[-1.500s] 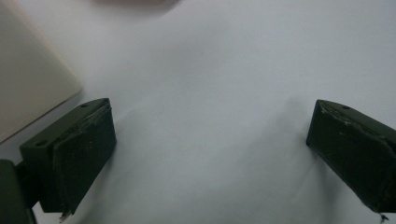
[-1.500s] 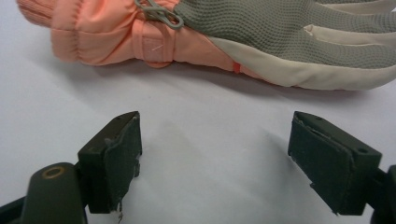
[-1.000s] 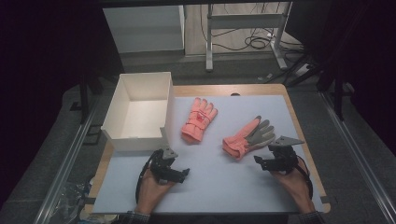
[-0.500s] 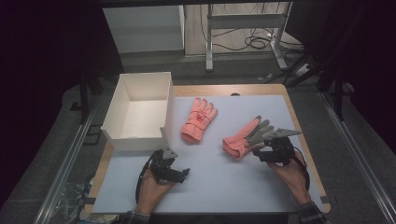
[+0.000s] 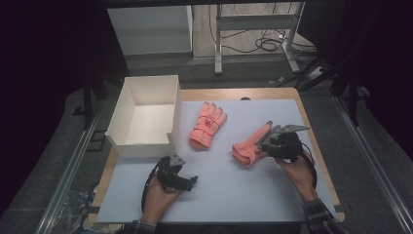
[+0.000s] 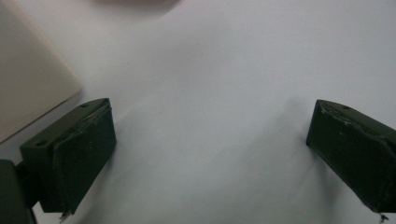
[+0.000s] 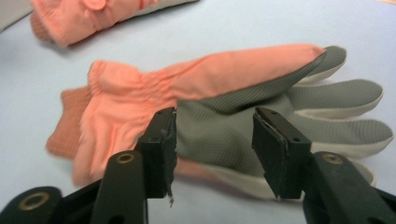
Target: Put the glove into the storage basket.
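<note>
White table mat (image 5: 219, 175): right gripper (image 7: 214, 140) has just been closing, jaws straddling the nearer glove's (image 7: 210, 112) grey palm, not yet pinching. Advise gathering one fabric fold. Left gripper (image 6: 210, 154) idle, jaws apart.

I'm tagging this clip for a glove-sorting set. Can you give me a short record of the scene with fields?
surface: pale sheet on a wooden table
box: white box, open top, at the table's left, nothing seen inside
near glove: pink and grey glove, lying flat, grey palm side up
far glove: pink glove, lying right of the box
right gripper: right gripper, jaws astride the near glove's palm, just been closing, pads not yet pressing
left gripper: left gripper, jaws wide over bare sheet, near the box's corner
</note>
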The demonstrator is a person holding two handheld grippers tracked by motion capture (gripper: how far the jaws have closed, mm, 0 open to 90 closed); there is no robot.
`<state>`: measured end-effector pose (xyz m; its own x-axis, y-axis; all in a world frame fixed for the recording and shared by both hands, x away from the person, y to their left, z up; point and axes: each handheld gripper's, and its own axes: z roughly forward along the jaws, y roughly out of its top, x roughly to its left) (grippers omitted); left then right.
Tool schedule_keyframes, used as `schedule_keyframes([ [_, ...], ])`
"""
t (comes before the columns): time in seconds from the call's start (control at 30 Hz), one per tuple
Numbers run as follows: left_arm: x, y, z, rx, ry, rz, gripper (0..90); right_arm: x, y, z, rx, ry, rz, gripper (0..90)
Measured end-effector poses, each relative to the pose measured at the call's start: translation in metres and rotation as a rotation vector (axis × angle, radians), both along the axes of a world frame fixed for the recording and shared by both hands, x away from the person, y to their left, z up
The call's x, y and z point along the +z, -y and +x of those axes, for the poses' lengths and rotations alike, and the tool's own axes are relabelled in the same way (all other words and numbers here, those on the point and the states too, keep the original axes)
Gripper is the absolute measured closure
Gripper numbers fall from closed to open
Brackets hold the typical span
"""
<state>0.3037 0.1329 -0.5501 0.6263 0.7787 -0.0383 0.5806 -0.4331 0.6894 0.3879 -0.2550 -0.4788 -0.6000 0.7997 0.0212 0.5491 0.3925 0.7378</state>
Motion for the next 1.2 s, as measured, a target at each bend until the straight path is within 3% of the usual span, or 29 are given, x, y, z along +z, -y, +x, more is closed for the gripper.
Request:
schedule_keyframes([
  [0.23, 0.000, 0.000, 0.000, 0.000, 0.000, 0.000, 1.3, -0.003, -0.004, 0.014, -0.037, -0.005, -0.023, 49.7],
  [0.3, 0.000, 0.000, 0.000, 0.000, 0.000, 0.000, 1.3, -0.006, -0.005, 0.018, -0.066, -0.009, -0.049, 46.2],
  [0.43, 0.000, 0.000, 0.000, 0.000, 0.000, 0.000, 1.4, -0.017, -0.005, 0.025, -0.086, -0.040, -0.053, 46.0],
  [0.6, 0.000, 0.000, 0.000, 0.000, 0.000, 0.000, 1.4, -0.025, -0.008, 0.026, -0.101, -0.040, -0.081, 57.6],
  [0.63, 0.000, 0.000, 0.000, 0.000, 0.000, 0.000, 1.4, -0.027, -0.010, 0.025, -0.115, -0.022, -0.110, 66.4],
  [0.7, 0.000, 0.000, 0.000, 0.000, 0.000, 0.000, 1.4, -0.027, -0.012, 0.024, -0.117, -0.014, -0.130, 70.8],
  [0.73, 0.000, 0.000, 0.000, 0.000, 0.000, 0.000, 1.4, -0.027, -0.014, 0.023, -0.105, -0.017, -0.135, 81.7],
  [0.9, 0.000, 0.000, 0.000, 0.000, 0.000, 0.000, 1.4, -0.026, -0.017, 0.023, -0.099, -0.009, -0.157, 87.3],
  [1.07, 0.000, 0.000, 0.000, 0.000, 0.000, 0.000, 1.4, -0.022, -0.006, 0.023, -0.076, -0.021, -0.072, 88.4],
  [1.2, 0.000, 0.000, 0.000, 0.000, 0.000, 0.000, 1.4, -0.018, -0.003, 0.021, -0.055, -0.005, -0.061, 88.5],
])
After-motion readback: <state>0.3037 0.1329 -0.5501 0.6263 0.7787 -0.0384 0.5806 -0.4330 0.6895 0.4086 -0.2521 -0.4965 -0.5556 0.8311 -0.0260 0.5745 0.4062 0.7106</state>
